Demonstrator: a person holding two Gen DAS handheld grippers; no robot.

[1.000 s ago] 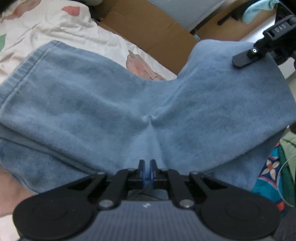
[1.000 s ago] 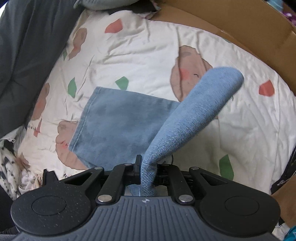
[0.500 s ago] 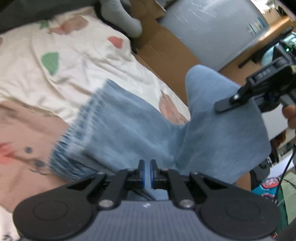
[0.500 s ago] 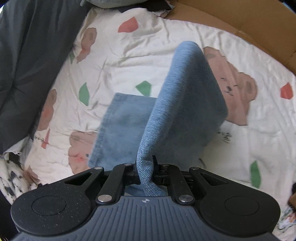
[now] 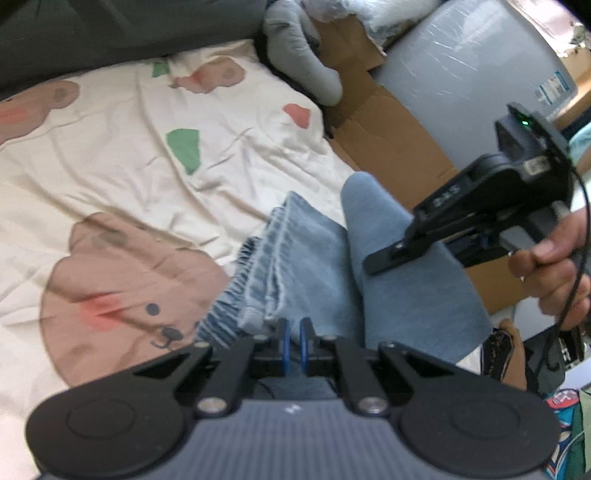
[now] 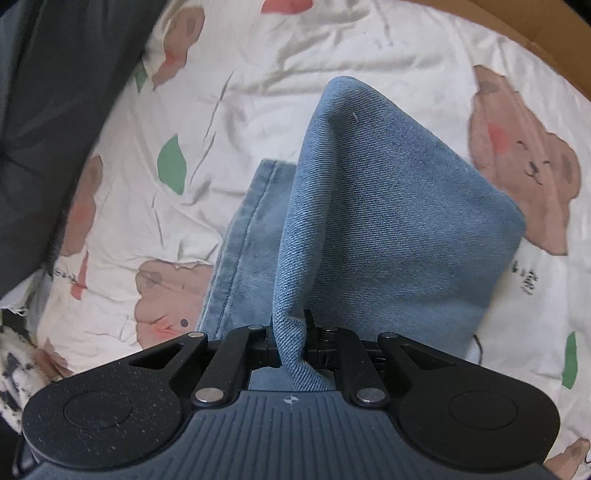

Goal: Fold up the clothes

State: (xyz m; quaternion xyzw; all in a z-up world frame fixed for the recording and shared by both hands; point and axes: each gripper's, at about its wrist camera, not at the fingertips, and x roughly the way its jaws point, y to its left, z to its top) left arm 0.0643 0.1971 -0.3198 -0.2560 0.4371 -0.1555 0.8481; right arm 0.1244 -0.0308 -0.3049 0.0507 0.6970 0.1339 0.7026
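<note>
Light blue jeans [image 5: 310,258] lie partly folded on a cream bear-print bed sheet [image 5: 110,147]. My left gripper [image 5: 293,332] is shut, its blue pads pinching the near denim edge by the stacked hems. My right gripper [image 6: 295,325] is shut on a raised fold of the jeans [image 6: 388,221], which drapes over the lower layer lying flat on the sheet [image 6: 332,55]. In the left wrist view, the right gripper [image 5: 384,258] reaches in from the right above the lifted fold, held by a hand [image 5: 554,273].
Flattened cardboard [image 5: 388,125] lies past the bed's far edge, with a grey plastic-wrapped block [image 5: 461,74] behind it. A grey plush [image 5: 295,59] and a dark blanket [image 5: 110,29] sit at the bed's head. The dark blanket [image 6: 44,110] borders the sheet on the left.
The right gripper has come down and carried the lifted fold over the lower layer. The left gripper has pulled back and turned, so the spread denim now looks bunched into a narrow stack.
</note>
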